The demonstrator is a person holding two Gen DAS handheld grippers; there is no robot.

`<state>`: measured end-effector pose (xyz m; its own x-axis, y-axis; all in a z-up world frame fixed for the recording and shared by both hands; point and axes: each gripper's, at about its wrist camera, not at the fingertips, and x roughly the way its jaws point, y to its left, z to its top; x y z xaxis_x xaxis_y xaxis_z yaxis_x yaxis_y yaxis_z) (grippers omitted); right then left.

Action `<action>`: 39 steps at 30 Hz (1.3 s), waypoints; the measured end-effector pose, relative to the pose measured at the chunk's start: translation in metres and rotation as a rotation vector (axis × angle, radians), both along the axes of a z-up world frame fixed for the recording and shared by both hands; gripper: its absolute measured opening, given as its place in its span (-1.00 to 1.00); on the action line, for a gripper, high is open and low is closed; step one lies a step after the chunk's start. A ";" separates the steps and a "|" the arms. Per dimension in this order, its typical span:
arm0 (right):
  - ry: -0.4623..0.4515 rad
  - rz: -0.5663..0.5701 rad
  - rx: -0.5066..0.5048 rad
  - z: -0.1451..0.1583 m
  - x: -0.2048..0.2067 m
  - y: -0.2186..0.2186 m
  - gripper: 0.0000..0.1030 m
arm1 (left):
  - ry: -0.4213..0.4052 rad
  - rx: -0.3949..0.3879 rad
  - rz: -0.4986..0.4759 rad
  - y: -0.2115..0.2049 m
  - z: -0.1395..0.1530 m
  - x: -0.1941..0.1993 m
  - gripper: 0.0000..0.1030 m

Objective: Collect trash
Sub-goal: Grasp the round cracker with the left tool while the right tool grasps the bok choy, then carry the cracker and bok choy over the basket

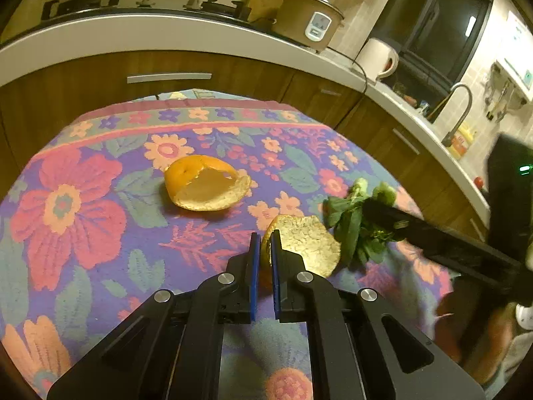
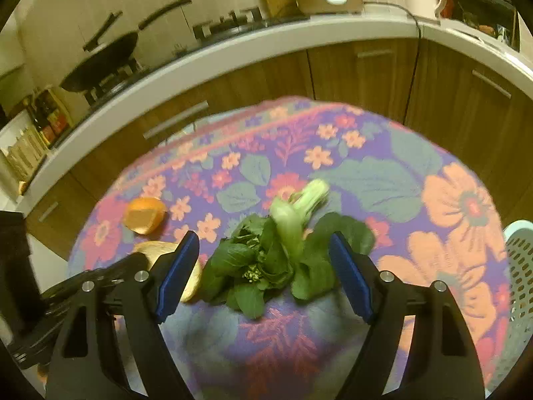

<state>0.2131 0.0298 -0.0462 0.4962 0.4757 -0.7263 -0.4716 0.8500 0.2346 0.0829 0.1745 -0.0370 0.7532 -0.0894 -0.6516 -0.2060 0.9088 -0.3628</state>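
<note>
On the flowered tablecloth [image 1: 83, 200] lie two orange peels and a bunch of green leafy vegetable scraps. My left gripper [image 1: 265, 236] is shut on the edge of the near peel [image 1: 306, 243], which also shows in the right wrist view [image 2: 156, 250]. The far peel [image 1: 206, 183] lies apart at mid-table, and shows in the right wrist view [image 2: 145, 215]. My right gripper [image 2: 263, 243] is open, its jaws on either side of the greens [image 2: 276, 260]; the greens also show in the left wrist view [image 1: 353, 226].
A pale perforated basket [image 2: 519, 283] stands at the table's right edge. Behind the table runs a kitchen counter [image 1: 166, 30] with a stove, a rice cooker [image 1: 309, 20], a white kettle [image 1: 379, 56] and a sink tap [image 1: 459, 110]. Wooden cabinets stand below it.
</note>
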 end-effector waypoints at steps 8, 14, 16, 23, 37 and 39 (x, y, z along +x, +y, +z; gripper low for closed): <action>0.021 0.011 0.070 -0.005 -0.016 -0.038 -0.47 | -0.012 0.011 -0.025 -0.004 0.002 0.000 -0.91; 0.011 0.057 0.205 0.016 -0.036 -0.078 -0.57 | -0.011 0.026 -0.039 -0.006 0.002 0.002 -0.91; 0.015 0.089 0.283 0.023 -0.042 -0.090 -0.57 | -0.012 0.010 -0.042 -0.004 0.002 0.002 -0.91; 0.045 0.172 0.140 0.013 -0.057 -0.095 -0.57 | -0.017 -0.193 -0.168 0.004 -0.006 -0.004 -0.91; -0.067 0.200 0.052 0.014 -0.088 -0.106 -0.57 | -0.041 -0.137 -0.122 -0.002 -0.001 -0.053 -0.91; -0.071 0.209 0.040 0.015 -0.090 -0.108 -0.54 | -0.044 -0.139 -0.129 -0.003 0.000 -0.056 -0.91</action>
